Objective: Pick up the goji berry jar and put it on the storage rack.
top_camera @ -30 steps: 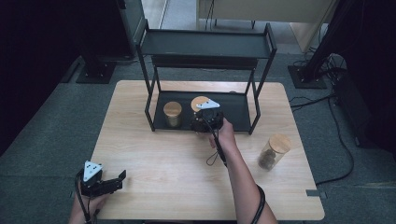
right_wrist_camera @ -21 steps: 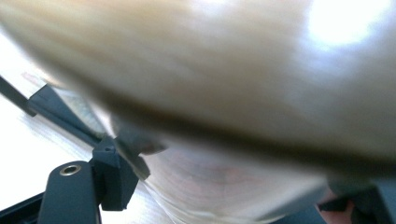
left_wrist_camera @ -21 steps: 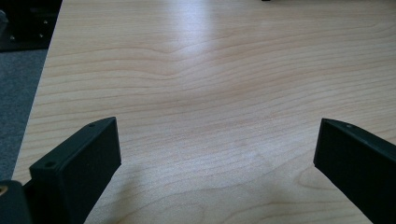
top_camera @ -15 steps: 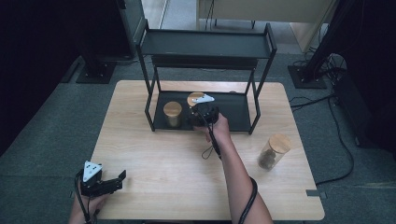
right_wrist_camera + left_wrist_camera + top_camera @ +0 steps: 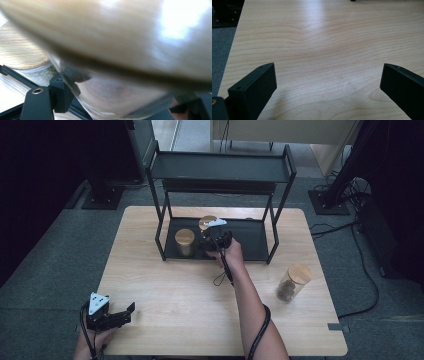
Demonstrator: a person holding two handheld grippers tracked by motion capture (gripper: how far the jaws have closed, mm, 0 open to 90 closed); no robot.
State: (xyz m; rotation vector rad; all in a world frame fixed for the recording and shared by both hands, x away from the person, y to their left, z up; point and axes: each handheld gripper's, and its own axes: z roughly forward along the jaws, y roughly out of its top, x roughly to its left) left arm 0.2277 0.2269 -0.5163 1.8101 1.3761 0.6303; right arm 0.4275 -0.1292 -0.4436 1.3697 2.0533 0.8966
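A glass jar with a wooden lid (image 5: 206,222) (image 5: 130,50) is held between the jaws of my right gripper (image 5: 214,240) (image 5: 120,106), just over the lower shelf of the black metal rack (image 5: 220,167). In the right gripper view the jar is blurred and very close. A second wooden-lidded jar (image 5: 184,241) (image 5: 22,55) stands on that shelf directly to the left of the held one. My left gripper (image 5: 129,314) (image 5: 328,77) rests open near the table's front left corner, nothing between its jaws.
A third jar (image 5: 292,282) with dark contents stands on the wooden table (image 5: 165,285) at the right. The rack's upper shelf overhangs the lower one. Cables and stand bases lie on the grey floor (image 5: 360,220) around the table.
My right gripper has carried its jar away from me and slightly left, into the rack's lower shelf beside the other jar. The left gripper has stayed still.
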